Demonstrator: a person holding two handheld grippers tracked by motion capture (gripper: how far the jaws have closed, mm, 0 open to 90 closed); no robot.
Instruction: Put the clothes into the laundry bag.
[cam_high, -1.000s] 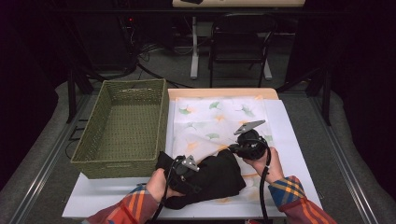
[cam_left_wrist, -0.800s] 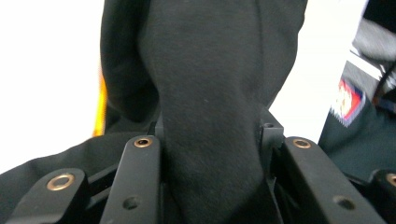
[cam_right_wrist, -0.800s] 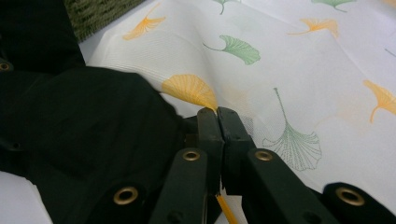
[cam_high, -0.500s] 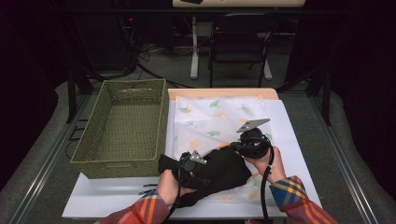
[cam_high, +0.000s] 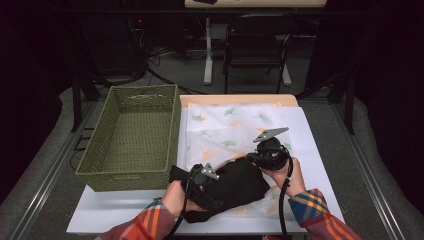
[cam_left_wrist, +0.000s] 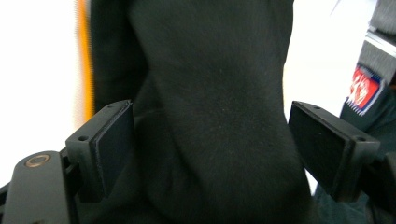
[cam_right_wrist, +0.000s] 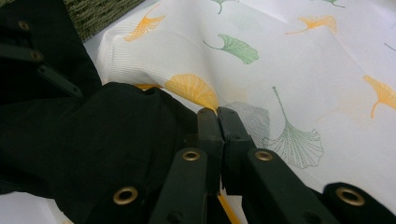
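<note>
A black garment (cam_high: 240, 182) lies bunched on a white cloth printed with ginkgo leaves (cam_high: 235, 125), near the table's front edge. My left gripper (cam_high: 212, 181) rests over the garment's left part. Its jaws have just been opening and now stand wide in the left gripper view (cam_left_wrist: 215, 135). A fold of the black garment (cam_left_wrist: 215, 93) runs between them, and the right pad (cam_left_wrist: 322, 144) is clear of it. My right gripper (cam_high: 254, 159) is at the garment's upper right edge. Its jaws (cam_right_wrist: 218, 116) are pressed together on the edge of the black garment (cam_right_wrist: 93, 140), where an orange trim shows.
A woven green basket (cam_high: 127, 90) stands at the left of the table, its corner (cam_right_wrist: 98, 14) just beyond the garment. The printed cloth (cam_right_wrist: 289, 70) spreads over a white board (cam_high: 312, 135). A chair and cables stand on the floor behind the table.
The left hand has shifted slightly right over the garment, and the black cloth now lies bunched more toward the right gripper. The right hand has stayed put.
</note>
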